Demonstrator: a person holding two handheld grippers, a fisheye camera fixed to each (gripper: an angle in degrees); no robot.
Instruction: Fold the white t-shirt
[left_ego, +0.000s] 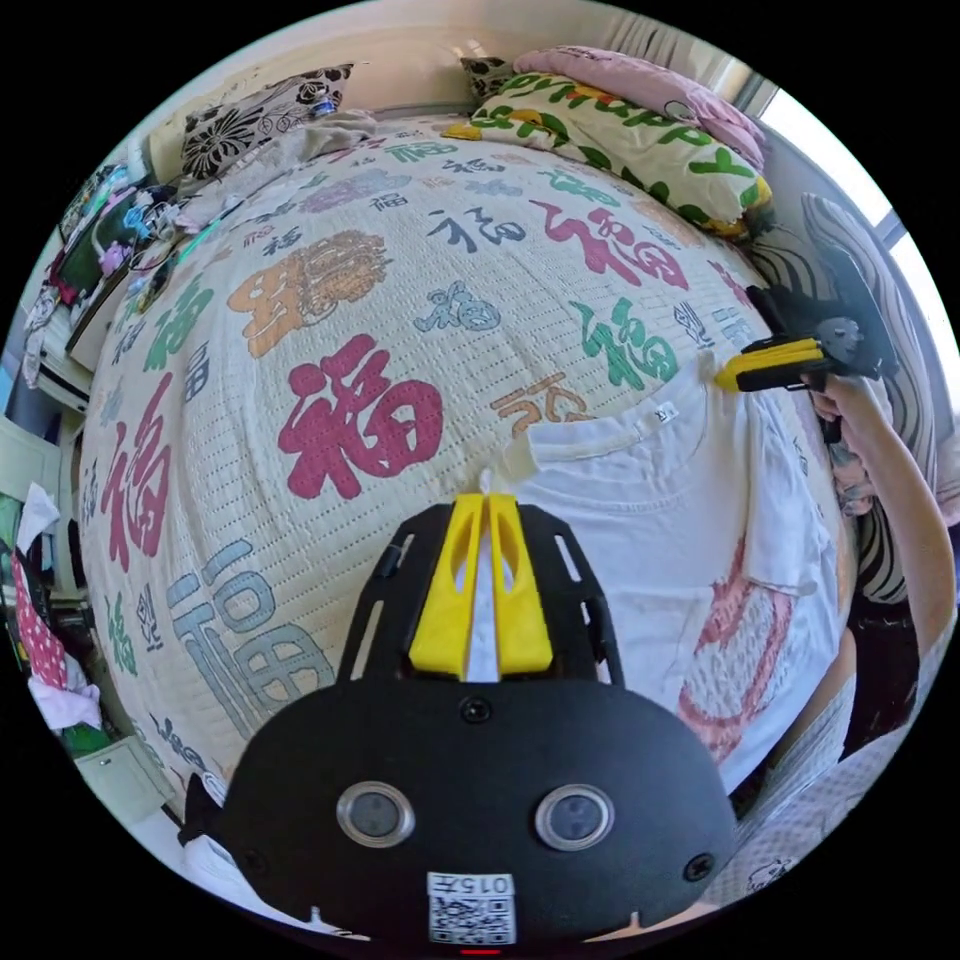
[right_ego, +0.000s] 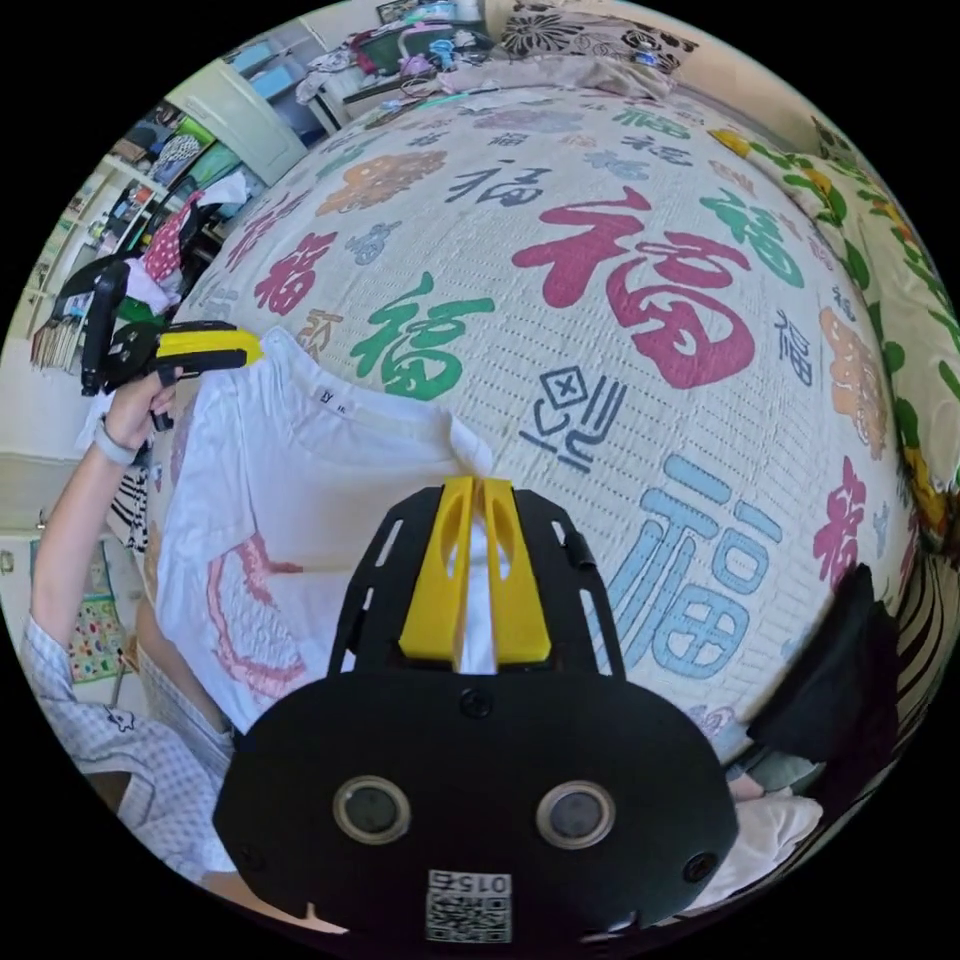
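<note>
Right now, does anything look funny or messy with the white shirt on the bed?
Yes, slightly. The white cotton t-shirt with the pink print isn't flat: one sleeve is flopped inward over its front. The yellow-jawed left gripper and right gripper each pinch a shoulder corner. Nothing looks torn or spilled on the patterned bedspread.

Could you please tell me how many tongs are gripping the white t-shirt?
2: the left tongs pinch one shoulder of the white t-shirt, and the right tongs pinch the other shoulder.
</note>
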